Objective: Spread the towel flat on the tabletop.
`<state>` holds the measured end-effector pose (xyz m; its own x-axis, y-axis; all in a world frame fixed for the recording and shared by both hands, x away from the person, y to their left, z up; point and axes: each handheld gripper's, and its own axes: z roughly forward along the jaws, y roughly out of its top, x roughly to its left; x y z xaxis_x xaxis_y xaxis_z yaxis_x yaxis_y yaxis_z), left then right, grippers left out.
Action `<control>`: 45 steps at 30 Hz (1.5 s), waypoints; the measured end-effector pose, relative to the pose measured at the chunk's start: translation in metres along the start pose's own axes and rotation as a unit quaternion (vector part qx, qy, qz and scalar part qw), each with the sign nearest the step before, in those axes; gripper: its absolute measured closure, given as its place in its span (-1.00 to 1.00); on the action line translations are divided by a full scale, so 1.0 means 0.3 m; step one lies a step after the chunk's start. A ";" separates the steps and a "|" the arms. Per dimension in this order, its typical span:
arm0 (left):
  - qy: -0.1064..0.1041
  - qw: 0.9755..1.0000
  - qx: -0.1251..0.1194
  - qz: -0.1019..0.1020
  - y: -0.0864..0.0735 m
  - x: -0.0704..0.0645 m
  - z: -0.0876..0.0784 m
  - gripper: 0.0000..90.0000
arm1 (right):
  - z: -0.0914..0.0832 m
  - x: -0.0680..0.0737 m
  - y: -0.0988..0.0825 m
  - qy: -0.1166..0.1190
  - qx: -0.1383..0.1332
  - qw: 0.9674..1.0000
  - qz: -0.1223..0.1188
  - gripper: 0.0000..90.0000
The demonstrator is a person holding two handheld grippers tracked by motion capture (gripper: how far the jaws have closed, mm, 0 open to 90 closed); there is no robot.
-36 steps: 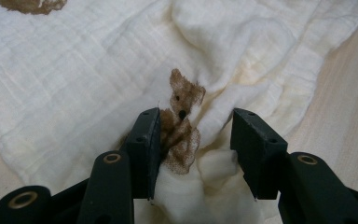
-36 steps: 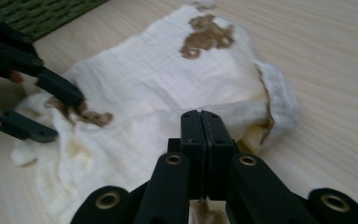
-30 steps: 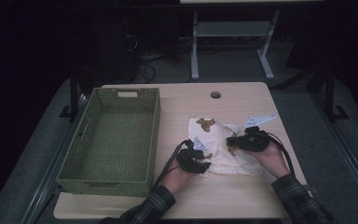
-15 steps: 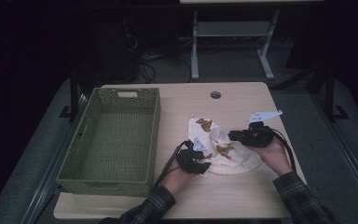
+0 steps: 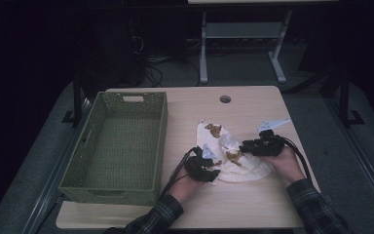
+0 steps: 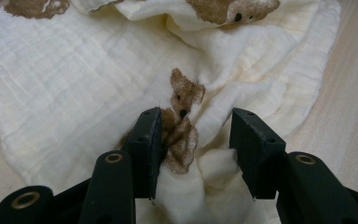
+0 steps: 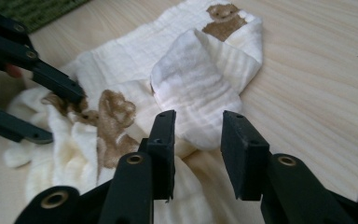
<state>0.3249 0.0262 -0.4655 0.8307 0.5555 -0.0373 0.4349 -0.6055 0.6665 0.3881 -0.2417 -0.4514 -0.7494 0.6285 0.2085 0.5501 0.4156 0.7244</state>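
Cloth: cream crinkled muslin cloth printed with brown bears [image 5: 233,158], lying rumpled at lower centre of the high view, on the pale wooden tabletop [image 5: 253,109]; just right of the green woven basket [image 5: 119,146], not in it.
Left gripper: black two-jaw left gripper [image 6: 196,140], jaws parted around a bunched ridge of the cloth at lower centre of the left gripper view; left jaw touching the fabric beside a bear print, right jaw against a raised fold; not pinched tight, so holding nothing firmly. At centre-bottom of the high view, on the cloth's near left edge.
Right gripper: black two-jaw right gripper [image 7: 196,140], jaws apart, a turned-over flap of cloth rising between and beyond them at centre of the right gripper view; whether any layer is actually clamped cannot be told. Right of centre in the high view, on the cloth's right side.
Risk, slip: thin soft muslin, likely to slide out of half-open jaws on any lift; cause, too little fabric gathered between the pads.
Risk, wrong layer: several folds stacked; closing here could catch only the top layer, leaving the rest dragging and the cloth more tangled.
Risk, tug-of-war: both grippers on one small cloth, near each other; pulling in opposite directions could yank it free of one side.
Risk, table scrape: jaw tips low against the wood; pressing down to gather fabric could jam them.
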 end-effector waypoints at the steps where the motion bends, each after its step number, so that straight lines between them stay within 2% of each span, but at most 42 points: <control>1: 0.000 1.000 0.000 0.000 0.000 0.000 0.000 0.18 | 0.011 0.006 0.001 -0.007 0.006 1.000 0.001 0.56; 2: 0.001 1.000 0.000 0.000 0.000 0.000 0.000 0.18 | 0.020 0.007 0.000 -0.010 0.009 1.000 -0.004 0.66; 3: 0.001 1.000 0.001 0.001 0.000 -0.001 0.000 0.18 | 0.028 0.010 0.000 -0.017 0.015 1.000 -0.002 0.87; 4: 0.001 1.000 0.001 0.001 0.000 -0.001 0.000 0.18 | 0.032 0.011 -0.002 -0.028 0.017 0.999 -0.007 0.93; 8: 0.001 1.000 0.001 0.002 0.000 -0.001 0.000 0.18 | -0.004 0.007 0.020 -0.041 -0.003 0.999 -0.006 0.96; 12: 0.000 1.000 0.001 0.002 0.001 0.001 0.000 0.19 | -0.059 -0.028 0.066 -0.061 -0.032 0.998 -0.002 0.96; 15: 0.000 1.000 -0.001 0.000 0.001 -0.001 0.001 0.19 | -0.069 -0.061 0.096 -0.076 -0.039 0.996 0.002 0.96; 16: 0.001 1.000 0.000 0.005 0.002 0.002 0.001 0.18 | -0.070 -0.075 0.110 -0.080 -0.035 0.996 0.005 0.96; 19: 0.001 1.000 -0.001 0.003 0.001 0.001 0.001 0.18 | -0.069 -0.113 0.138 -0.098 -0.028 0.995 0.010 0.96; 24: 0.000 1.000 -0.001 0.003 0.000 0.002 0.000 0.18 | -0.071 -0.179 0.160 -0.139 -0.016 0.990 0.023 0.97; 25: 0.000 1.000 -0.004 0.000 0.000 0.000 0.001 0.18 | -0.075 -0.198 0.156 -0.144 -0.017 0.989 0.034 0.97; 27: 0.000 1.000 -0.004 -0.001 0.000 0.000 0.001 0.18 | -0.074 -0.229 0.149 -0.159 -0.003 0.987 0.039 0.97; 31: 0.000 1.000 -0.003 0.000 0.000 -0.001 0.001 0.18 | -0.078 -0.301 0.127 -0.184 0.007 0.981 0.058 0.97; 35: 0.000 1.000 -0.003 0.000 0.000 -0.001 0.001 0.18 | -0.085 -0.360 0.114 -0.206 0.009 0.975 0.078 0.97; 36: 0.001 1.000 -0.003 -0.001 0.000 -0.001 0.001 0.18 | -0.086 -0.372 0.109 -0.208 0.008 0.975 0.078 0.97; 37: 0.000 1.000 -0.003 -0.001 0.000 -0.001 0.001 0.18 | -0.087 -0.383 0.101 -0.205 0.009 0.975 0.088 0.95; 39: 0.000 1.000 -0.003 -0.001 0.000 0.000 0.000 0.18 | -0.086 -0.392 0.088 -0.198 0.007 0.976 0.093 0.75; 41: 0.000 1.000 -0.003 -0.001 0.000 0.000 0.000 0.18 | -0.093 -0.388 0.079 -0.185 0.003 0.978 0.091 0.67; 43: -0.001 1.000 -0.003 -0.001 0.000 0.002 0.000 0.18 | -0.103 -0.373 0.075 -0.178 -0.002 0.980 0.094 0.61; 45: -0.006 1.000 -0.002 -0.009 0.002 0.005 -0.001 0.18 | -0.113 -0.360 0.068 -0.159 -0.006 0.983 0.092 0.54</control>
<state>0.3264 0.0269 -0.4651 0.8271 0.5591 -0.0578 0.4476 -0.5930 0.6693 0.4678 -0.3233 -0.4369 -0.4830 0.8671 0.1219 0.6600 0.2691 0.7014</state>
